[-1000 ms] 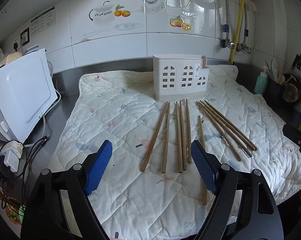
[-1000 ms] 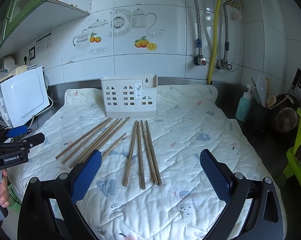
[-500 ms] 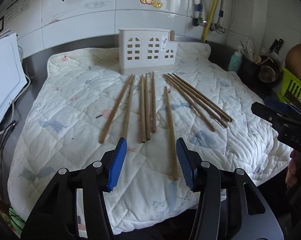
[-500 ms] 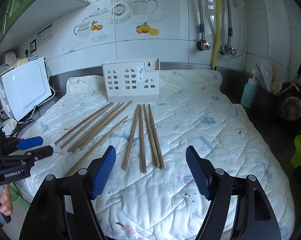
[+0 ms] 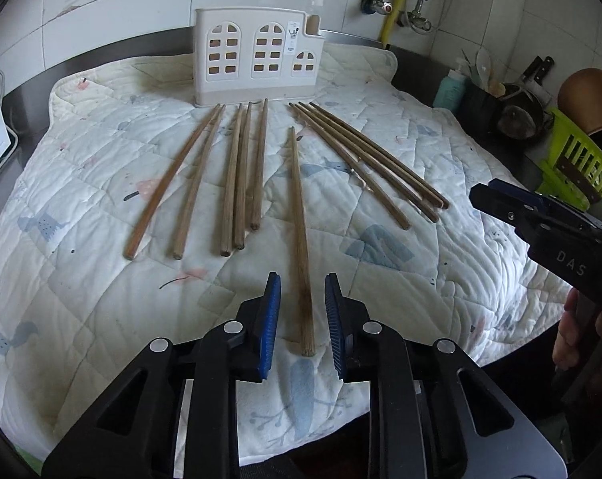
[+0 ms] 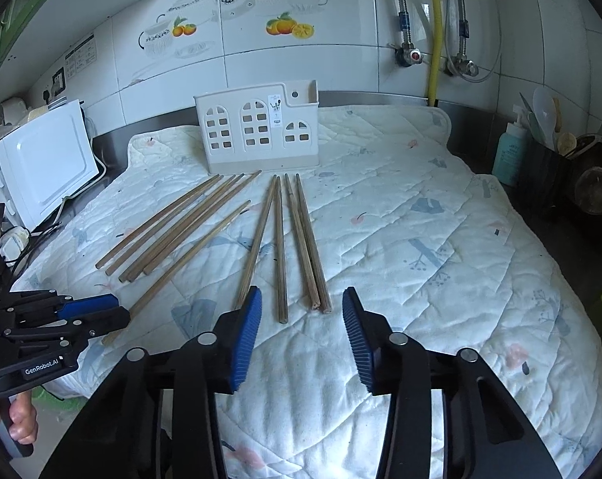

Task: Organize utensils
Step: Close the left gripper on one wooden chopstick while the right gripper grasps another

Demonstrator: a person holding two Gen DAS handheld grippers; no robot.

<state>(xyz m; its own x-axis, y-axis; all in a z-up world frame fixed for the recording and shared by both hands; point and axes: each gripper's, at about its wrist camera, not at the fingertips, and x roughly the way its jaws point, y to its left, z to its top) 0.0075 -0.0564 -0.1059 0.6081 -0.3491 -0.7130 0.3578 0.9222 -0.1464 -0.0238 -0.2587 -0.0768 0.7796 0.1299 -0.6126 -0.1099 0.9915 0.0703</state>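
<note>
Wooden lone chopstick (image 5: pixel 299 235) runs near-to-far, its near end between the downward-tilted left tool's (image 5: pixel 302 315) closing, not-yet-touching pads; right tool (image 6: pixel 301 331) closing, ungripped.

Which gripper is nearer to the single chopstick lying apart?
Left. The left gripper straddles the single chopstick, closing without touching; the right gripper faces the neighbouring group.

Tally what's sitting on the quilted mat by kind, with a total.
Wooden chopsticks: 10
White utensil holder: 1
Total: 11
</note>
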